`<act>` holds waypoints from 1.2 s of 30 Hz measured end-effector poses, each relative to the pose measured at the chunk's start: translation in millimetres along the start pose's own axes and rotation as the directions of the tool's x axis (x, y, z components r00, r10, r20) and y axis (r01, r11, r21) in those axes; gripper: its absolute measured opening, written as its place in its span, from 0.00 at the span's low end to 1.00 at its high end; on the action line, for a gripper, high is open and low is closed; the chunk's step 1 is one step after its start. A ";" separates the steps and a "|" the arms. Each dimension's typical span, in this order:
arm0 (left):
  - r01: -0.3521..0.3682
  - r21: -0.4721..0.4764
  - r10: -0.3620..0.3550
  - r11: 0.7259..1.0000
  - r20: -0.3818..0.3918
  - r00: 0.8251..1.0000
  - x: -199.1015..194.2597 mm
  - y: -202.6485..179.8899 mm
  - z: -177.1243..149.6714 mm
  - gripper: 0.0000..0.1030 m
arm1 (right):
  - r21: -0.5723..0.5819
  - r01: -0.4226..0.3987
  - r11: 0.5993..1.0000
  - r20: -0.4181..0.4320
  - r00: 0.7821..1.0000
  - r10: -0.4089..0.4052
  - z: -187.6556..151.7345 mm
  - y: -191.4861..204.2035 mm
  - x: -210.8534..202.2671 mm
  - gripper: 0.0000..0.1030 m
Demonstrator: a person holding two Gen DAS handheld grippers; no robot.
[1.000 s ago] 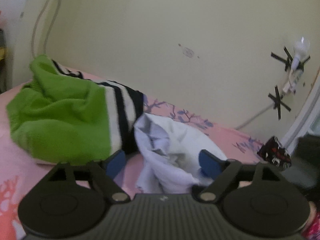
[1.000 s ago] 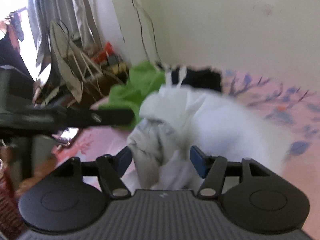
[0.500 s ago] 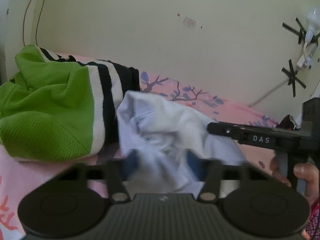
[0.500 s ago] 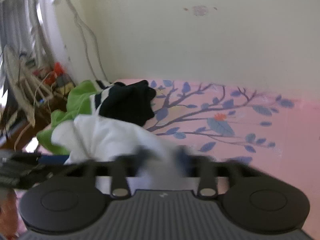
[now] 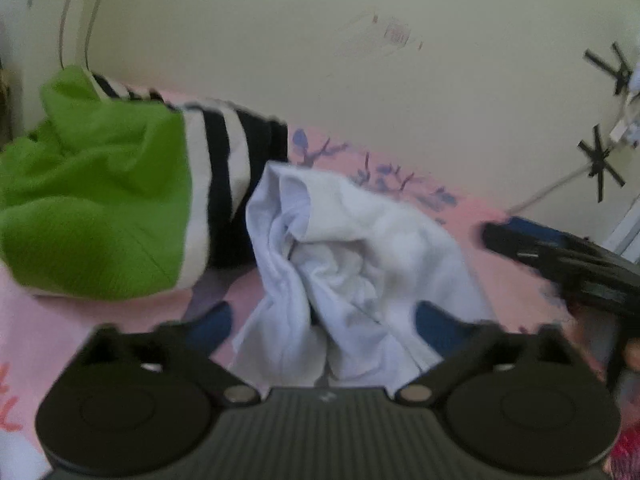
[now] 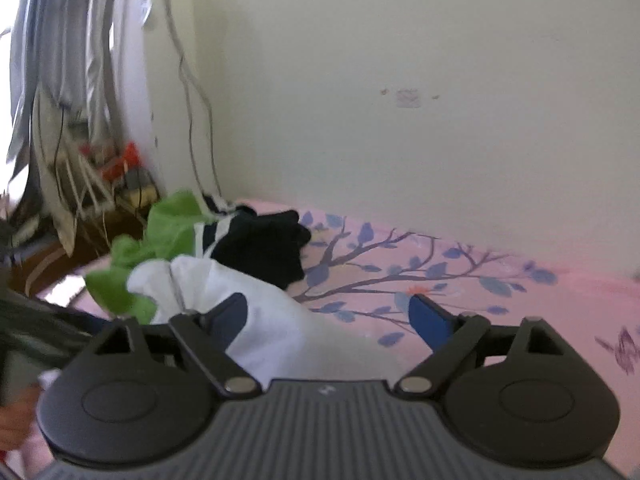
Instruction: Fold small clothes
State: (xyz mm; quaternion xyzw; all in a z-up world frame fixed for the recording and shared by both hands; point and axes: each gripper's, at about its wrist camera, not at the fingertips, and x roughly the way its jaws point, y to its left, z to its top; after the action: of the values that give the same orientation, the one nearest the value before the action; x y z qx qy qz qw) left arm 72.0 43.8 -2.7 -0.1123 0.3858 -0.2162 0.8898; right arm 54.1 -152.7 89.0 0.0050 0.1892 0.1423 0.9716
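Left wrist: white garment [image 5: 360, 256], no legible writing.

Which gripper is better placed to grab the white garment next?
Left, probably. The white garment lies bunched squarely between the open jaws of the left gripper. The right gripper, also open, faces mostly bare pink sheet, with cloth only at its left side.

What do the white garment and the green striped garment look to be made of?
White garment: thin, soft matte cloth, probably cotton jersey, since it crumples into fine limp folds. Green striped garment: thicker matte knit, possibly ribbed or mesh, with a faint lined texture and bulkier folds. Blur leaves the exact weave unclear.
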 end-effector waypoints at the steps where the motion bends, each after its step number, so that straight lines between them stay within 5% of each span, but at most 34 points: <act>1: 0.010 0.005 -0.010 1.000 0.014 1.000 -9.9 -4.0 -3.2 1.00 | 0.002 -0.009 1.000 -0.020 1.000 0.009 2.5 -0.5 11.5 0.80; 5: 0.051 0.065 -0.053 0.997 0.035 0.998 -32.8 -32.0 -18.9 1.00 | 0.063 -0.087 0.994 -0.104 0.990 0.093 4.5 -5.3 48.6 0.76; 6: 0.033 0.099 -0.037 0.995 0.034 0.999 -32.2 -41.6 -22.9 1.00 | 0.078 -0.114 0.990 -0.126 0.984 0.123 3.3 -5.6 54.5 0.48; 7: 0.009 0.131 -0.013 0.991 0.030 0.999 -28.0 -50.5 -27.0 0.99 | 0.083 -0.142 0.986 -0.148 0.977 0.153 1.7 -3.7 57.4 0.31; 8: -0.024 0.175 0.020 0.984 0.028 0.999 -21.7 -58.4 -30.5 0.97 | 0.080 -0.158 0.984 -0.168 0.971 0.170 1.0 -0.5 56.8 0.24; 9: -0.051 0.209 0.047 0.977 0.021 0.999 -14.7 -63.4 -33.5 0.75 | 0.051 -0.144 0.988 -0.161 0.975 0.151 1.2 3.4 50.7 0.14; 10: -0.066 0.230 0.070 0.971 -0.012 0.997 -6.3 -66.4 -35.3 0.36 | 0.031 -0.140 0.990 -0.153 0.978 0.143 2.7 5.6 43.3 0.10; 12: -0.025 0.191 0.040 0.981 -0.077 0.996 0.4 -60.3 -33.8 0.14 | 0.035 -0.133 0.990 -0.133 0.982 0.137 9.9 2.5 20.2 0.05; 13: 0.014 0.158 -0.001 0.987 -0.080 0.997 -3.3 -55.3 -31.5 0.13 | 0.039 -0.131 0.991 -0.125 0.983 0.135 14.4 -0.7 6.8 0.05; 18: 0.173 0.019 -0.172 0.985 -0.036 0.984 -31.7 -26.9 -19.5 0.12 | -0.044 -0.035 0.998 -0.103 0.994 0.030 24.9 -13.0 -34.1 0.00; 24: -0.008 -0.046 0.003 0.999 -0.124 0.992 6.0 4.0 -33.4 0.16 | 0.029 -0.008 1.000 -0.216 0.976 0.014 -11.5 -24.6 24.2 0.00; 29: -0.025 -0.051 0.021 0.998 -0.079 0.997 -10.3 12.9 -31.4 0.24 | 0.024 0.016 1.000 -0.191 0.981 -0.011 -9.5 -19.1 30.2 0.01; 30: -0.025 -0.042 0.023 0.999 -0.062 0.998 -17.2 12.0 -30.7 0.35 | 0.031 0.004 1.000 -0.181 0.984 0.001 -8.1 -22.1 26.2 0.31; 32: -0.004 -0.029 0.004 1.000 -0.003 1.000 -33.1 8.9 -27.1 0.57 | 0.070 0.019 0.997 -0.127 0.992 -0.010 -1.0 -28.8 11.2 0.63; 33: -0.002 -0.018 0.003 1.000 0.030 1.000 -40.1 6.9 -24.7 0.70 | 0.092 -0.010 0.996 -0.074 0.997 0.017 3.4 -31.4 1.6 0.61; 36: -0.046 0.046 0.041 0.998 0.086 0.995 -44.2 -2.7 -18.5 0.79 | 0.128 -0.064 0.990 0.000 0.998 0.064 20.9 -27.2 -11.9 0.56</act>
State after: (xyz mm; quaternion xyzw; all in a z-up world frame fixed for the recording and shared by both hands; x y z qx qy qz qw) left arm 30.7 61.6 13.9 -0.0915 0.3447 -0.2011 0.9123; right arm 58.8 -181.2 111.0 0.0733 0.1996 0.1610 0.9638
